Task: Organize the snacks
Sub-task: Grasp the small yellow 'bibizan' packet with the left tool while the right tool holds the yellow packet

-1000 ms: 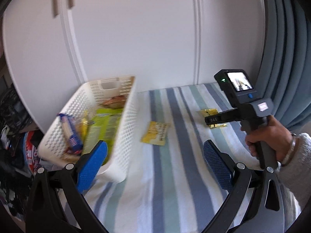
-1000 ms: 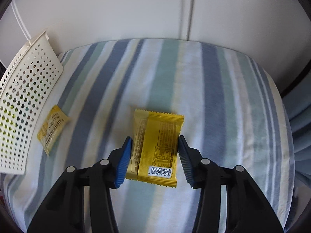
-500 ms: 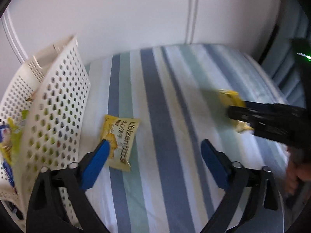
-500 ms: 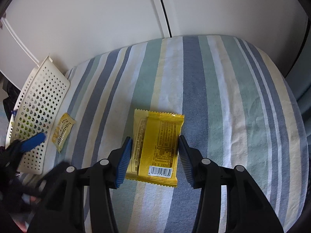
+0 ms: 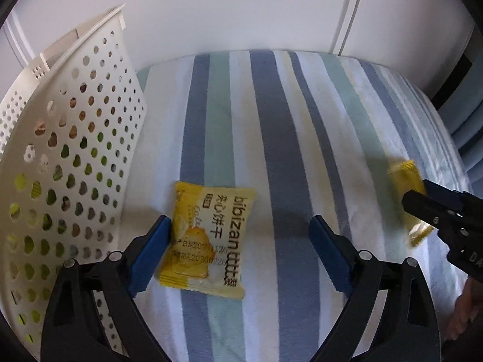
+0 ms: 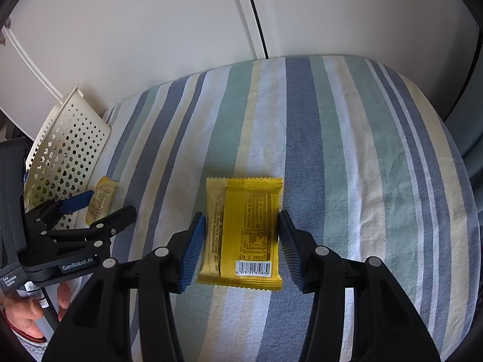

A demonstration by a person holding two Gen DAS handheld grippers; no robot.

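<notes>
A yellow "bibizan" biscuit packet [image 5: 208, 238] lies face up on the striped cloth [image 5: 271, 138], just right of the white perforated basket [image 5: 69, 150]. My left gripper [image 5: 238, 250] is open and low over it, the left pad at the packet's left edge and the right pad well clear. In the right wrist view, a second yellow packet [image 6: 244, 229] shows its back and barcode, and my right gripper [image 6: 241, 250] is shut on its two side edges. The same view shows the left gripper [image 6: 111, 203] beside the basket [image 6: 66, 157].
The basket holds several snacks, seen through its holes as green and brown patches. White cupboard doors [image 6: 181, 30] stand behind the striped surface. A grey curtain [image 5: 471, 150] hangs at the right edge. A hand [image 6: 24, 316] holds the left gripper's handle.
My left gripper swung away from the basket and came down over the bibizan packet, which now sits between its open fingers. The right gripper turned while keeping its packet.
</notes>
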